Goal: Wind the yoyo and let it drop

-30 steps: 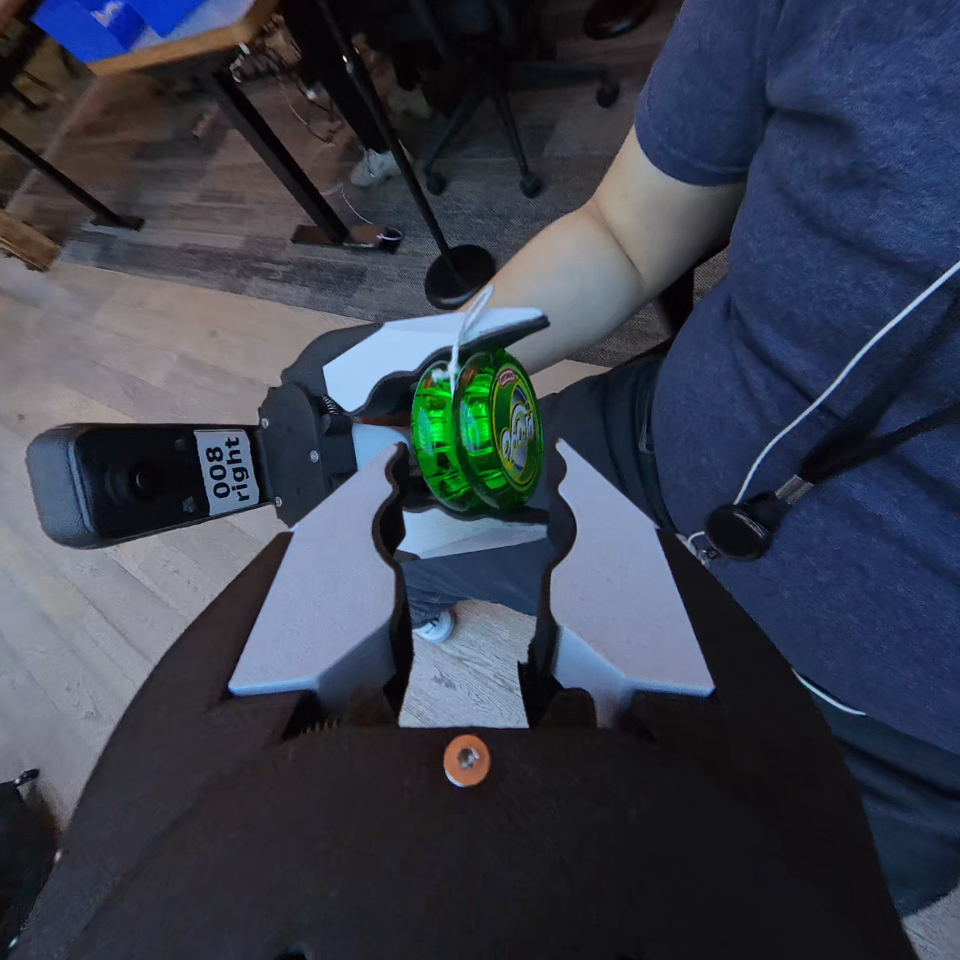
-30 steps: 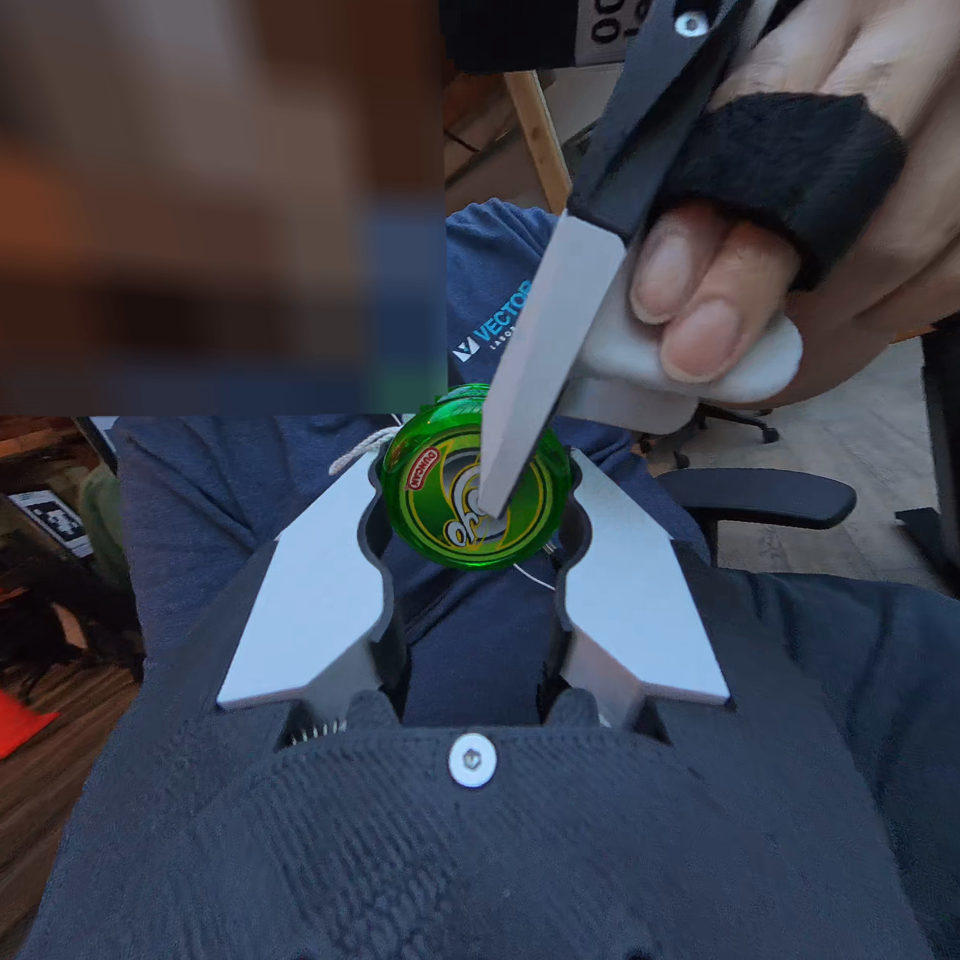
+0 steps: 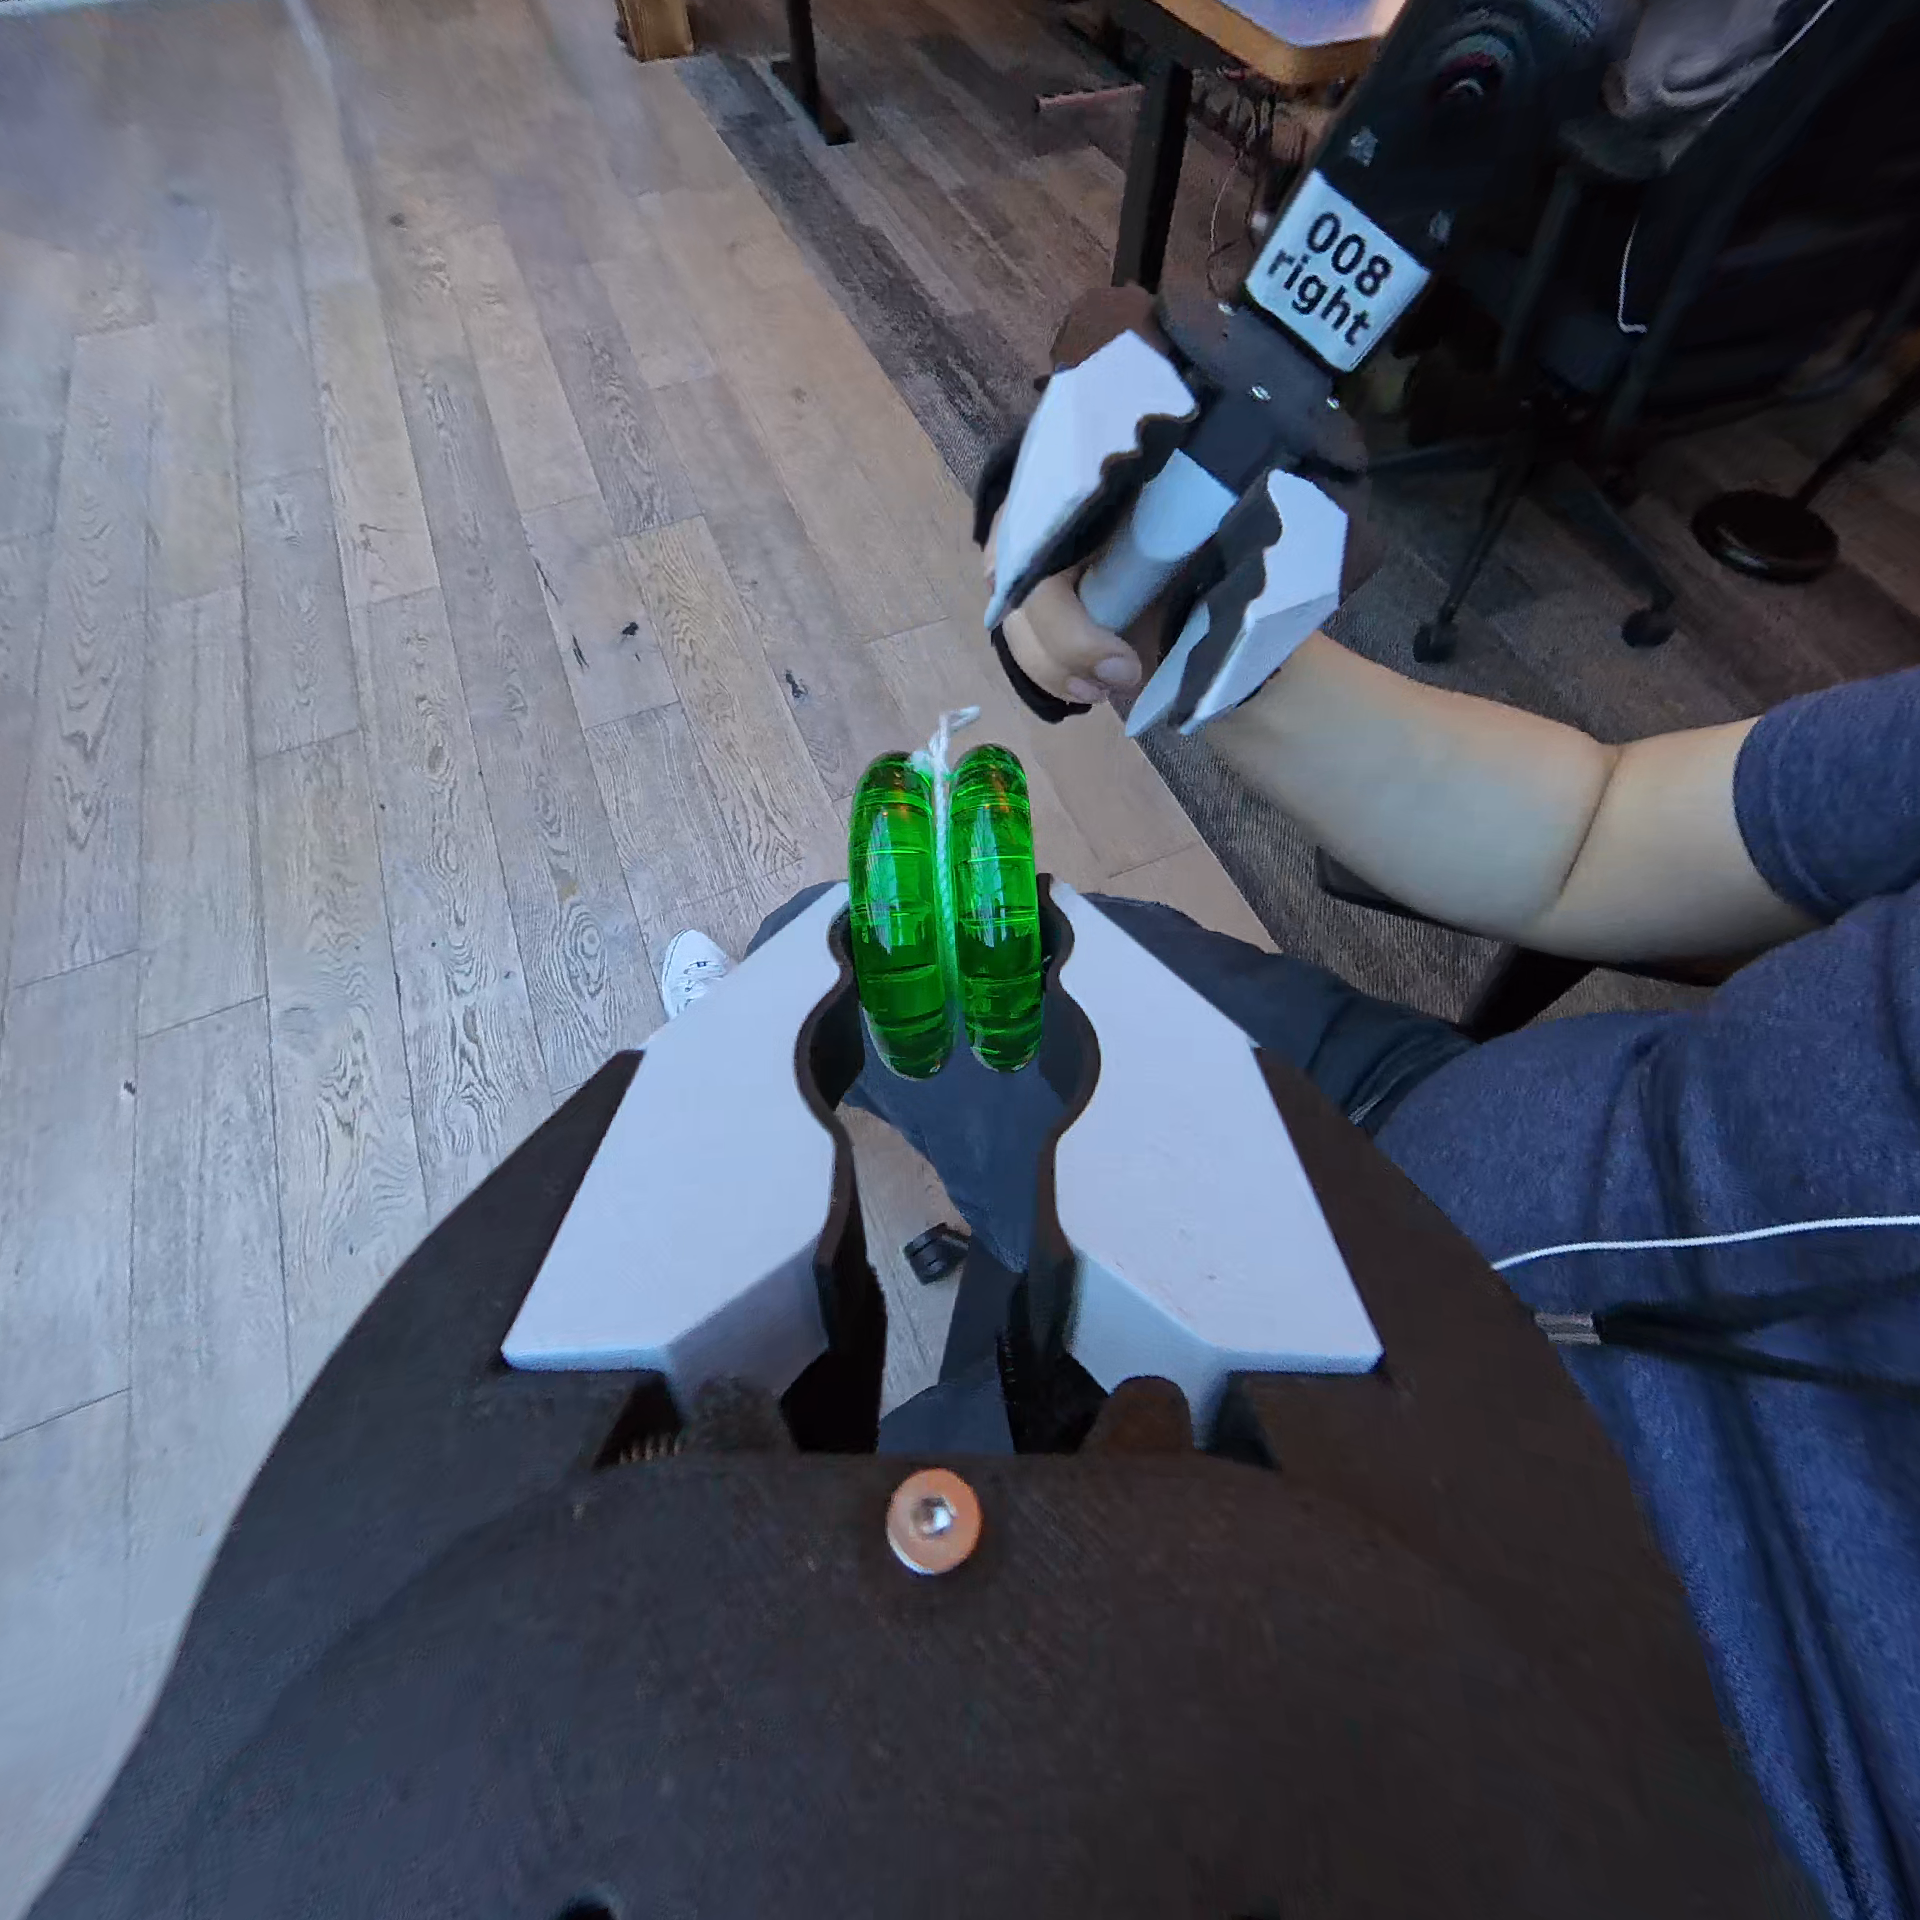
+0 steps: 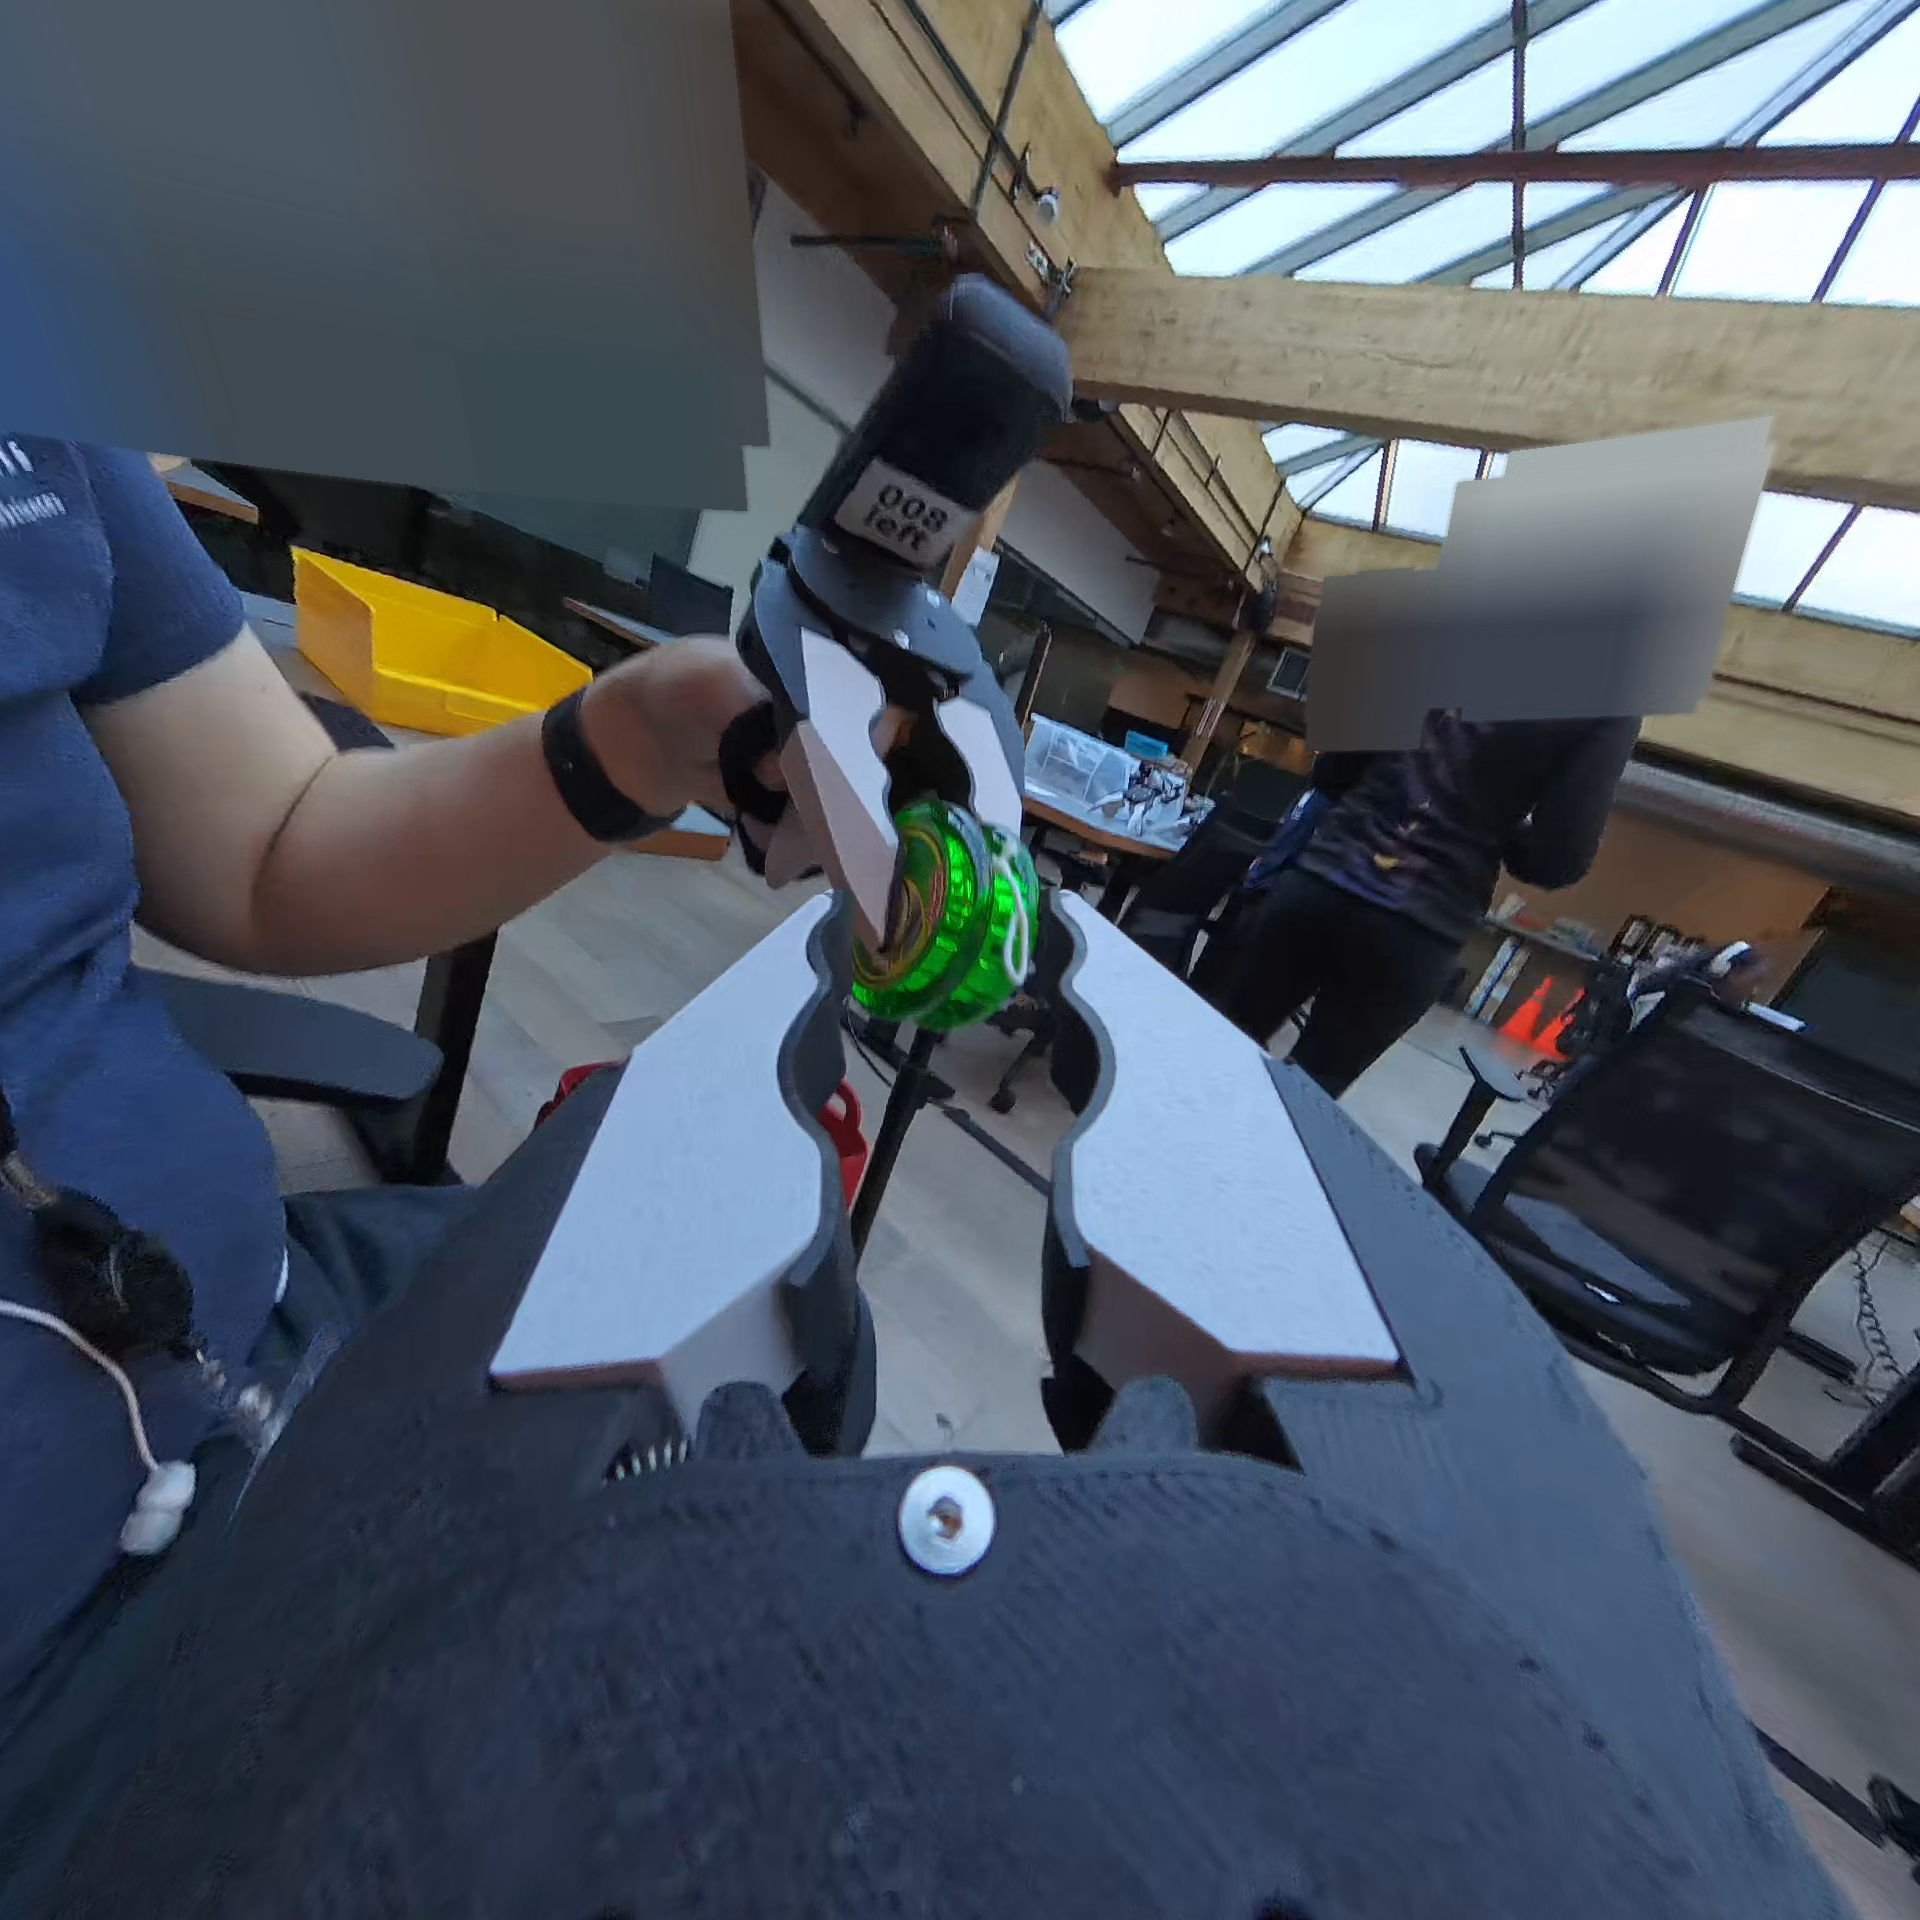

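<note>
A clear green yoyo (image 3: pixel 943 914) sits edge-on between my left gripper's (image 3: pixel 945 940) fingertips, which are shut on its two faces. White string (image 3: pixel 940 831) is wound in its groove, with a short end sticking out on top. My right gripper (image 3: pixel 1075 665) is open and empty, up and to the right of the yoyo, pointing down at it. In the right wrist view the left gripper (image 4: pixel 940 883) holds the yoyo (image 4: pixel 956 935) just beyond my right gripper's (image 4: pixel 943 914) open fingertips, not touching them.
The person's lap and legs (image 3: pixel 1558 1195) are below the grippers, above a wooden floor (image 3: pixel 364 623). Desk legs (image 3: pixel 1143 156) and chair bases (image 3: pixel 1538 582) stand behind. A yellow bin (image 4: pixel 416 644), a standing person (image 4: pixel 1382 862) and a black chair (image 4: pixel 1662 1195) are farther off. The left gripper's tips are roughly 5 cm from the right gripper's.
The right gripper held the yoyo with the left gripper open at it. Now the left gripper is shut on the yoyo; the right gripper has let go and drawn back.
</note>
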A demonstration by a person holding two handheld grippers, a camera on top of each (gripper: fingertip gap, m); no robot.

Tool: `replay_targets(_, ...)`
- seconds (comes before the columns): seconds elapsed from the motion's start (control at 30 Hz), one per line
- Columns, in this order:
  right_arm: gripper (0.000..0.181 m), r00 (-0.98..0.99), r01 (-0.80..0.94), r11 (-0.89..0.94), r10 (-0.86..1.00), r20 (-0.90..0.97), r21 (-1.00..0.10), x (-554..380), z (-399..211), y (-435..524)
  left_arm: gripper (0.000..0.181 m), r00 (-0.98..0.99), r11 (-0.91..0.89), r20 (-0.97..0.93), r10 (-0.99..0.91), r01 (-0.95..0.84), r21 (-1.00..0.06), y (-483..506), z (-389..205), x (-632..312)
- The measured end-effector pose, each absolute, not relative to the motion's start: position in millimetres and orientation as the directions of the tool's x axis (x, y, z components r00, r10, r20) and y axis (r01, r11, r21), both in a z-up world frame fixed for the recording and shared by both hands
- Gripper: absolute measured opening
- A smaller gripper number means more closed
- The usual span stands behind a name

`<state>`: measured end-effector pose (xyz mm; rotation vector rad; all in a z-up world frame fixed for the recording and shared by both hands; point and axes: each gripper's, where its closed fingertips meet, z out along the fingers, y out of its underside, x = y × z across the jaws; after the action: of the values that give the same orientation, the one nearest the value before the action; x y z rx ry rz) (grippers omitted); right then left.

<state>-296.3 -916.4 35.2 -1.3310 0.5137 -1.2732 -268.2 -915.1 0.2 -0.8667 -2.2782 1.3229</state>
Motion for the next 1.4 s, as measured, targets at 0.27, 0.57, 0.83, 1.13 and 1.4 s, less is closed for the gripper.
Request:
replay_targets(0.27, 0.023, 0.246, 0.258, -0.430, -0.837, 0.489, -0.865, -289.5, 26.7, -908.6, 0.028, -0.758, 0.349, -0.055, 0.649, 0.362, -0.864, -908.3, 3.8, -273.6)
replay_targets(0.57, 0.018, 0.219, 0.216, -0.465, -0.833, 0.507, -0.858, -285.7, 24.2, -910.5, 0.028, -0.743, 0.319, -0.088, 0.664, 0.388, -0.865, -906.6, 4.6, -277.6)
replay_targets(0.83, 0.011, 0.239, 0.204, -0.471, -0.826, 0.511, -0.858, -282.9, 18.7, -908.8, 0.028, -0.723, 0.315, -0.071, 0.687, 0.384, -0.868, -903.1, 2.0, -282.4)
replay_targets(1.13, 0.020, 0.553, 0.153, 0.101, -0.833, 0.000, -0.983, -302.0, 34.5, -919.6, 0.028, -0.683, 0.277, -0.095, 0.725, 0.415, -0.866, -895.3, -0.1, -290.3)
replay_targets(1.4, 0.023, 0.776, -0.321, 0.480, -0.361, -0.517, -0.817, -310.9, 6.8, -906.9, 0.028, -0.606, 0.223, -0.168, 0.777, 0.515, -0.828, -885.4, -14.4, -310.9)
